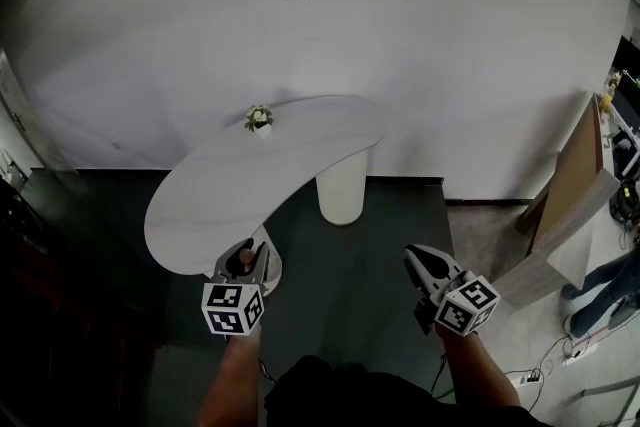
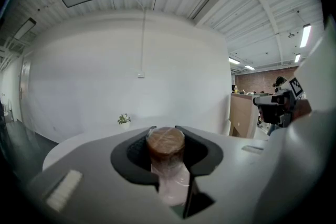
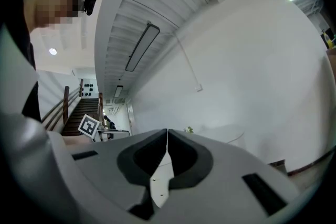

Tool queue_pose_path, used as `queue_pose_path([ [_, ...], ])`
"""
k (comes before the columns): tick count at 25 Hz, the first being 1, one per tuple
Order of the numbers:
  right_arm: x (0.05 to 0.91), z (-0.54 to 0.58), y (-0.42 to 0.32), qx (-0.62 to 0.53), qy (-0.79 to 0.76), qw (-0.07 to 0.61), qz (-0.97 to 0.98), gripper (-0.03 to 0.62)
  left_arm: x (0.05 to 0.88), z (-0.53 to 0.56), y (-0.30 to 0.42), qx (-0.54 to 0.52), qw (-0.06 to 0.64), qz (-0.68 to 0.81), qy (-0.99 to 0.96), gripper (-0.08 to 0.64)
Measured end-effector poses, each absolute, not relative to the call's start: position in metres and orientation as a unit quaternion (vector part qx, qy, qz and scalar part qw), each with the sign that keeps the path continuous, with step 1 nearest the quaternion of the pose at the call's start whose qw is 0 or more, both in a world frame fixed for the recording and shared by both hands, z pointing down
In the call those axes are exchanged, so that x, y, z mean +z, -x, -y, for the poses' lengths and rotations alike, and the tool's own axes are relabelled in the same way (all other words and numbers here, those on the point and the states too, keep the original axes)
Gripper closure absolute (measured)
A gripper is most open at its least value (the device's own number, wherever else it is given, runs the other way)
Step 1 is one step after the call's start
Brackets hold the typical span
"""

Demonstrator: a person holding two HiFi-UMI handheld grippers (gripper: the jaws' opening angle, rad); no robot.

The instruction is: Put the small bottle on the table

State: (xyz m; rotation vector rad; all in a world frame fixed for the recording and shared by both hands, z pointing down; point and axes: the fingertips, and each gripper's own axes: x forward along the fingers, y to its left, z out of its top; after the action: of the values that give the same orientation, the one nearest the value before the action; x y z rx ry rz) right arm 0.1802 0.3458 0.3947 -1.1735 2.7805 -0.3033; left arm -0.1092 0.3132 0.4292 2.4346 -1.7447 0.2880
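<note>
A small pale bottle (image 2: 167,157) with a brown cap sits clamped between the jaws of my left gripper (image 2: 166,136). In the head view that left gripper (image 1: 243,262) hangs at the near edge of the white curved table (image 1: 230,185), with the bottle (image 1: 245,260) showing as a small reddish spot between its jaws. My right gripper (image 1: 422,263) hovers over the dark floor to the right of the table, tips together and nothing in them. In its own view the right gripper (image 3: 167,136) has its jaws meeting along a thin line.
A small potted plant (image 1: 259,119) stands at the table's far edge. The table rests on a white round pedestal (image 1: 343,185). A wooden counter (image 1: 570,200) and a person's legs (image 1: 605,290) are at the far right, with cables on the floor there.
</note>
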Motion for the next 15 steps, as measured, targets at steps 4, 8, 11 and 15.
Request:
queue_pose_path([
  [4,0.397,-0.346,-0.191,-0.115,0.378,0.059,-0.917,0.581,0.429,-0.303,0.09,0.095,0.072,0.571,-0.812,0.442],
  [8,0.405,-0.332,-0.199,-0.125,0.374,0.055,-0.917,0.581,0.431,-0.28,0.074,0.092,0.07,0.562,-0.819,0.443],
  [11,0.409,-0.314,-0.199,-0.13,0.373,0.051,-0.917,0.581,0.437,-0.259,0.07,0.09,0.074,0.557,-0.822,0.443],
  [15,0.407,-0.284,-0.192,-0.131,0.366,0.054,-0.92,0.581,0.442,-0.228,0.071,0.09,0.076,0.553,-0.825,0.443],
])
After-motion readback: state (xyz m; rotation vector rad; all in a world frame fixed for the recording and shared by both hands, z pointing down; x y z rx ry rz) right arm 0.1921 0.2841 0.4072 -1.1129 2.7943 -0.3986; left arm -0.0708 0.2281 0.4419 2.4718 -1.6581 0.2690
